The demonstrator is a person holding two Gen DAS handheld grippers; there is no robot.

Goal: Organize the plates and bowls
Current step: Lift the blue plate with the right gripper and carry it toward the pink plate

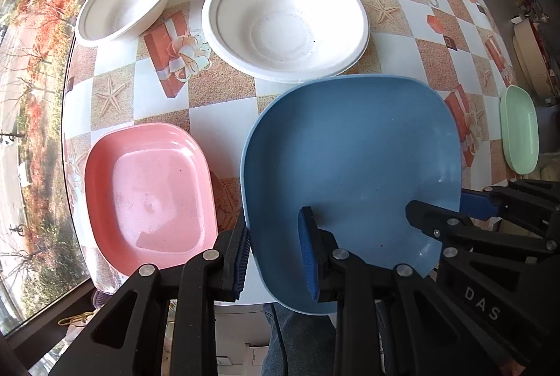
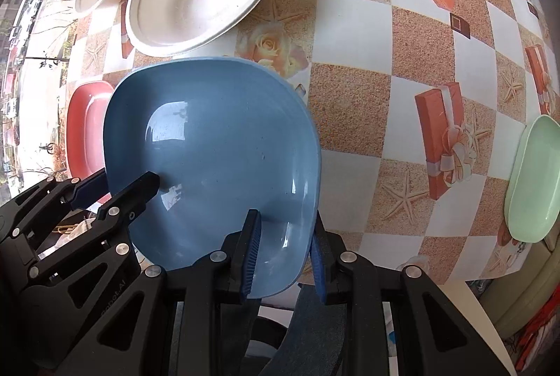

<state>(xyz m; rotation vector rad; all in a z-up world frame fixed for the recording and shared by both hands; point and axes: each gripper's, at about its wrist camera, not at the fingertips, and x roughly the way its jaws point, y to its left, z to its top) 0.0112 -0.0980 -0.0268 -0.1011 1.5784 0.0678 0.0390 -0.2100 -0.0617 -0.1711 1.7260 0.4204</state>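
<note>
Nearest, both claws were clamped on the blue plate (image 1: 350,166): the left claw (image 1: 274,257) on its left rim, the right claw (image 2: 285,257) on its right rim, holding it above the desk (image 2: 413,89). Beside it lay a pink plate (image 1: 150,194); farther off sat three white bowls (image 1: 285,22); a green plate (image 2: 535,180) lay well apart

A blue squarish plate (image 1: 350,166) is held tilted above the table (white bowls (image 1: 285,22) behind, pink dish (image 1: 150,197) beside).

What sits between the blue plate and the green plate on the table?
Nothing: between the blue plate and the green plate only bare tablecloth shows, clearest in the right wrist view.
</note>
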